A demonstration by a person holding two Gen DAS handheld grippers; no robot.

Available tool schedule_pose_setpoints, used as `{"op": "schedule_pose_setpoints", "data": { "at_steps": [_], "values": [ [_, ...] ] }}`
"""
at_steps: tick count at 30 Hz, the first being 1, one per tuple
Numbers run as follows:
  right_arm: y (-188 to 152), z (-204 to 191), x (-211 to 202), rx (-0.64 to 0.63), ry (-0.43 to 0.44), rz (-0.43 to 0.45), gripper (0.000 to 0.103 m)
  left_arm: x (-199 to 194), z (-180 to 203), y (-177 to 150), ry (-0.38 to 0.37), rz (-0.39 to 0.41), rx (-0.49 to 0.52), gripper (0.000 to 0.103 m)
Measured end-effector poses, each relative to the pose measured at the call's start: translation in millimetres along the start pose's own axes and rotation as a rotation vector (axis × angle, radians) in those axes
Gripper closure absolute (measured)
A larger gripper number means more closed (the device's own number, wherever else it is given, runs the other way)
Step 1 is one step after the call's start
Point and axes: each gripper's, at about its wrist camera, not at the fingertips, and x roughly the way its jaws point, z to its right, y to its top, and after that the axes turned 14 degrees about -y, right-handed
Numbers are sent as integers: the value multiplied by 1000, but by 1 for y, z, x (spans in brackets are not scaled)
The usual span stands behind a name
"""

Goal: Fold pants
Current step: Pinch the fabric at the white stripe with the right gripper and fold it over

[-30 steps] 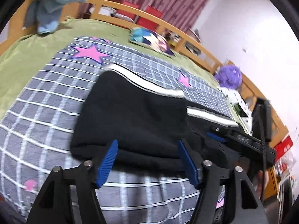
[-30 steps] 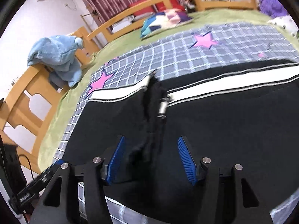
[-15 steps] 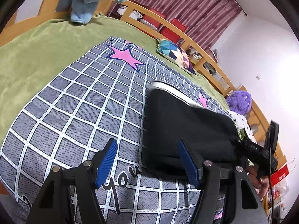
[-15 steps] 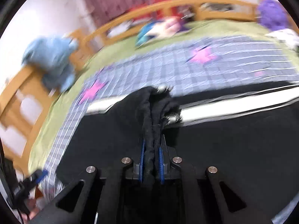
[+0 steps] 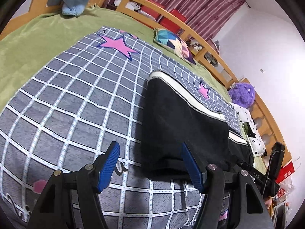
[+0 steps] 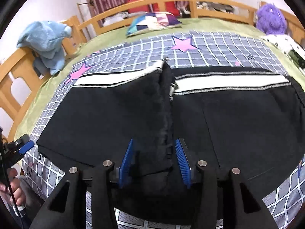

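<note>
Black pants [image 6: 228, 118] with a white side stripe lie on a grey checked blanket on the bed. One part is folded over, and its edge forms a raised ridge [image 6: 165, 103] down the middle. My right gripper [image 6: 154, 152] is open, its blue pads on either side of that ridge at the near end. In the left wrist view the pants [image 5: 181, 118] lie to the right. My left gripper [image 5: 150, 164] is open and empty at their near left corner, above the blanket.
The checked blanket [image 5: 76, 103] with pink stars covers a green sheet. A wooden bed rail [image 6: 171, 0] runs along the far side. A blue towel [image 6: 45, 40] hangs on it, a patchwork pillow [image 6: 152, 21] and a purple plush [image 6: 270, 19] lie beyond.
My right gripper was shut on the bunched pants fabric half a second ago; it has opened and the fold lies flatter. My left gripper has moved off the pants toward their left corner.
</note>
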Motion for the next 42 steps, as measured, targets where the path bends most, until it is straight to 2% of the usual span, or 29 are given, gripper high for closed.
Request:
{"op": "schedule_pose_setpoints", "data": {
  "at_steps": [1, 2, 3, 4, 5, 7, 9, 10, 14, 16, 17, 20, 22, 27, 29, 30, 31, 32, 33, 35, 37, 39, 42],
  "values": [
    [-2, -6, 4, -19, -8, -9, 70, 2, 2, -1, 3, -7, 4, 38],
    [-3, -7, 7, -33, -28, -15, 88, 4, 4, -1, 7, -13, 11, 38],
    [-6, -13, 10, -74, -92, -16, 89, 5, 6, -2, 11, -14, 20, 38],
    [-7, -14, 7, -97, -105, -3, 90, 5, 8, -2, 14, -13, 28, 38],
    [-6, -8, -2, -77, -62, 22, 90, 4, 8, -2, 16, -10, 33, 38],
    [-2, 20, -26, 57, 129, 67, 90, 4, 8, -3, 15, -5, 38, 38],
    [-3, 35, -33, 107, 193, 54, 90, 6, 7, -3, 10, -13, 29, 38],
    [-4, 37, -28, 97, 179, 21, 90, 7, 6, -3, 6, -18, 26, 38],
    [-26, 25, 13, 27, 106, -106, 88, 11, 8, -1, -6, -44, 28, 38],
    [-28, 26, 8, 10, 97, -71, 80, 12, 11, 2, 26, -64, 45, 38],
    [-26, 27, 3, 6, 89, -72, 73, 12, 12, 3, 33, -76, 62, 38],
    [-24, 40, -12, 65, 121, -59, 69, 13, 13, -2, 96, -131, 98, 38],
    [-26, 42, -12, 59, 122, -68, 65, 13, 15, -11, 114, -164, 151, 38],
    [-31, 48, -1, 138, 147, -62, 59, 33, 17, -19, 207, -194, 187, 39],
    [-28, 45, 1, 165, 150, -57, 58, 44, 15, -20, 271, -186, 173, 46],
    [-27, 43, 4, 165, 146, -62, 58, 49, 17, -23, 286, -170, 179, 55],
    [-26, 40, 7, 159, 151, -73, 59, 53, 21, -25, 296, -155, 216, 75],
    [-25, 37, 10, 154, 164, -90, 63, 55, 23, -26, 298, -154, 241, 87],
    [-24, 34, 14, 151, 175, -114, 73, 53, 23, -24, 292, -151, 239, 91],
    [-24, 29, 15, 132, 142, -108, 77, 35, 20, -16, 236, -81, 192, 94],
    [-26, 26, 3, 106, 142, -61, 78, 21, 24, -12, 199, -60, 214, 94],
    [-28, 25, -2, 94, 146, -49, 77, 25, 26, -17, 232, -89, 235, 93],
    [-36, 22, 11, 55, 126, -90, 74, 39, 20, -30, 301, -183, 253, 85]
  ]
}}
